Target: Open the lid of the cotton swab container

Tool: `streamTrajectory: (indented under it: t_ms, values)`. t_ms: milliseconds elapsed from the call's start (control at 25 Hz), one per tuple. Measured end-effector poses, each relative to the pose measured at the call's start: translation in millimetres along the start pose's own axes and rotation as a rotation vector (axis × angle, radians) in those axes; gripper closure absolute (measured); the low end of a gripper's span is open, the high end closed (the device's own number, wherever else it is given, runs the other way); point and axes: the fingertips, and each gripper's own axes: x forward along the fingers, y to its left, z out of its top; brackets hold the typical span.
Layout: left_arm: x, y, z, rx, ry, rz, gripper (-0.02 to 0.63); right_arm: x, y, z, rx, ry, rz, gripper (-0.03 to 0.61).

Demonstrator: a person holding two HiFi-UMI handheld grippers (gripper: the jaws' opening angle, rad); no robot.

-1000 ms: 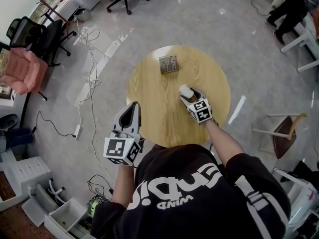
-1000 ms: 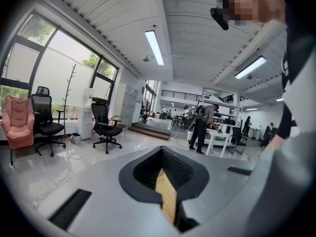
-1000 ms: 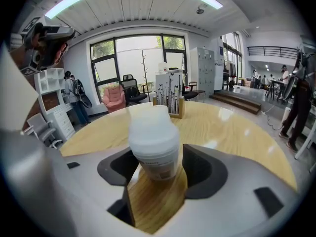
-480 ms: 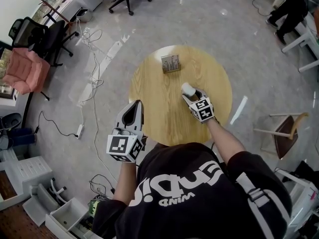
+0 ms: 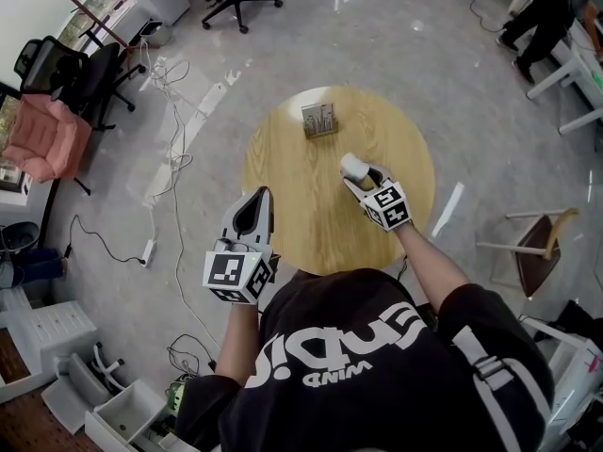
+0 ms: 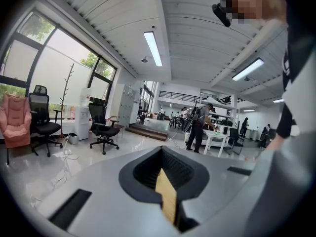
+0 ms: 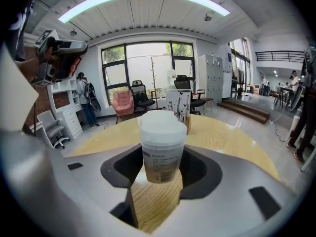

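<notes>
Left claw (image 5: 258, 201), jaws together.

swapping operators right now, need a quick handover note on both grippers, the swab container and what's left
Left gripper: shut, empty, held off the left edge of the table.
Right gripper: jaws closing on the container, pads meeting its sides.
Container: upright on the table, lid on.
Done: container reached.
Left: firm up the grip, then take the lid off, probably with the left gripper.
</notes>
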Motion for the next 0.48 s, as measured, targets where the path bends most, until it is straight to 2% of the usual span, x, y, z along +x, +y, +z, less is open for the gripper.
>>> streamTrajectory:
  t_ms: [240, 480]
  values:
    - [7, -10, -6, 0.0, 0.016, -0.066, 0.604, -32, 12, 31, -0.08, -0.028, 0.081, 0.365]
    - [10, -24, -4, 0.023, 0.023, -0.154, 0.605, -66, 43, 63, -0.173, -0.051, 0.197, 0.365]
